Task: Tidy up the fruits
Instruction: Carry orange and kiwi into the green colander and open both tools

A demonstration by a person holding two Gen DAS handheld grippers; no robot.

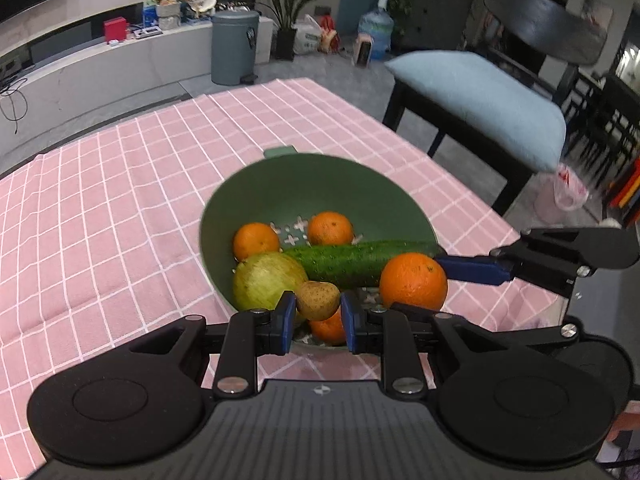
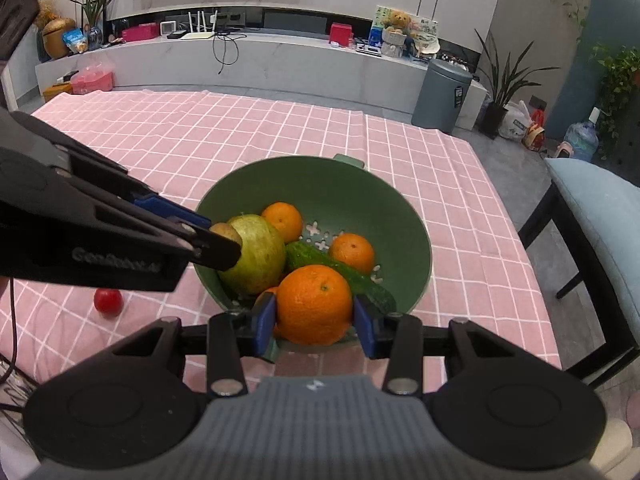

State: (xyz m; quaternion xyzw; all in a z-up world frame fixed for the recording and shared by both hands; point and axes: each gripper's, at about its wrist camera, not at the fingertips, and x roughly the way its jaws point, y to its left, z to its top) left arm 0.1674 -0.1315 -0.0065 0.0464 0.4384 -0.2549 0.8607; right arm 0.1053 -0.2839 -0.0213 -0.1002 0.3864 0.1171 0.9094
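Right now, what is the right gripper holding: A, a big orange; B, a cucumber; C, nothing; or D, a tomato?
A: the right gripper has its blue pads on either side of the big orange, at the near edge of the green bowl.

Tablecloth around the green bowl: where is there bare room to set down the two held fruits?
Free: the checked tablecloth beyond the bowl toward the far edge, and the strip on its chair side. Crowded: the bowl itself, holding tangerines, a cucumber and a green fruit; a red tomato lies beside it.
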